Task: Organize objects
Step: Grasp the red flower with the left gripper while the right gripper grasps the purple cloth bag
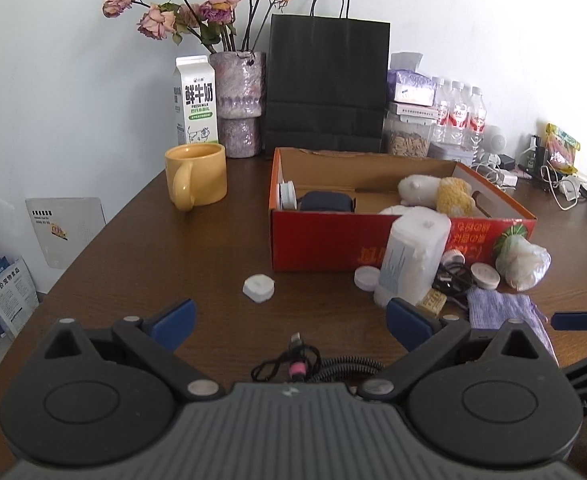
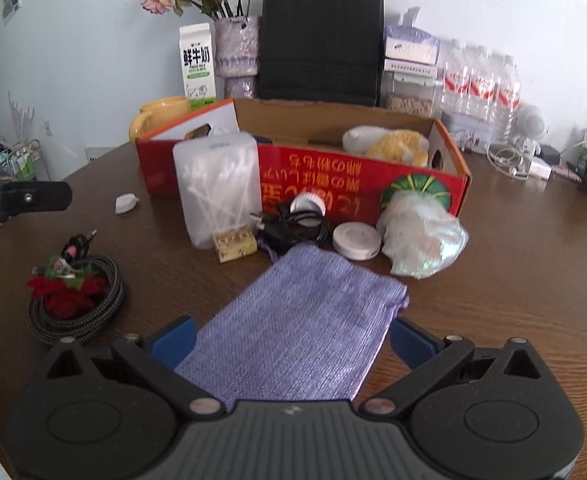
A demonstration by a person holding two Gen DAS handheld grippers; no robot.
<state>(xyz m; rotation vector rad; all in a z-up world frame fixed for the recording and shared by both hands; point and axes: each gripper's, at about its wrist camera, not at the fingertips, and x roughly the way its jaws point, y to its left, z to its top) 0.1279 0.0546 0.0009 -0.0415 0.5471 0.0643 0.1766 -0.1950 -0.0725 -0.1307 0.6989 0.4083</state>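
Both tongs gaping apart: left gripper over cable; right gripper straddling purple pouch | box, frame centre, holding few items; clutter waiting outside

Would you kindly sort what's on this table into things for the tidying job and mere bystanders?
For the job:
red box
purple pouch
cotton swab tub
round white case
coiled cable

Just lying about:
milk carton
yellow mug
black bag
water bottles

Flat lilac woven pouch on table
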